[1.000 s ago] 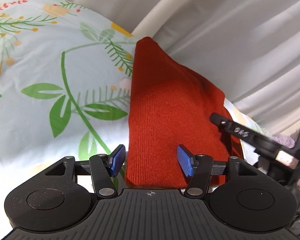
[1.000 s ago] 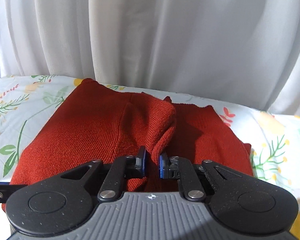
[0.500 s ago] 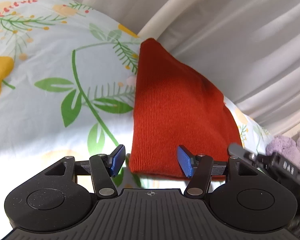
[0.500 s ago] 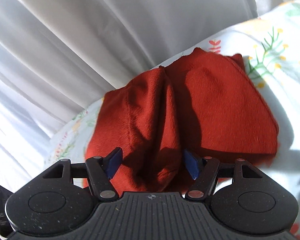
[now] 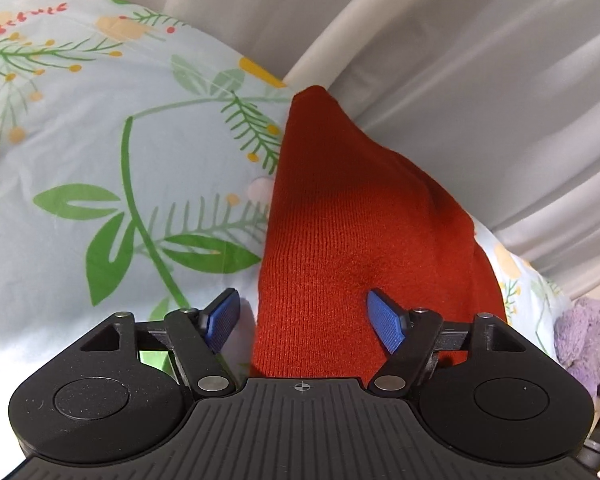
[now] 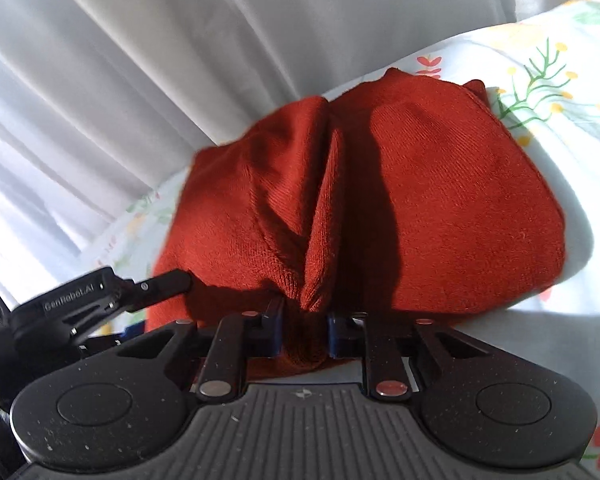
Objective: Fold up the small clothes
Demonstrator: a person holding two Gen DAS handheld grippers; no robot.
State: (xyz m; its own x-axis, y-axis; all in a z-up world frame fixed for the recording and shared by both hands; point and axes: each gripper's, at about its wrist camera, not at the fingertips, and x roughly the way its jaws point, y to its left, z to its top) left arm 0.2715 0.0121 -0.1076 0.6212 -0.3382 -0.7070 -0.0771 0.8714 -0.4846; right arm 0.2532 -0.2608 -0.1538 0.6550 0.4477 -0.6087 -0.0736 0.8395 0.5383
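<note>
Knitwear in rust red (image 6: 420, 200) lies on a floral bedsheet (image 5: 100, 140) against white curtains (image 6: 140, 60). The right gripper (image 6: 303, 332) has just closed, its 2 blue pads pinching a raised fold at the garment's near edge. The left gripper (image 5: 304, 320) has just widened; its jaws stand apart over the garment's near left edge, gripping nothing. A purple plush toy (image 5: 584, 340) sits at the right.

Floral sheet (image 5: 100, 128), white curtain (image 5: 480, 80), purple plush toy (image 5: 584, 340).

rust-red knit garment (image 6: 420, 200) lies folded on the floral sheet, a raised crease running down its middle.
</note>
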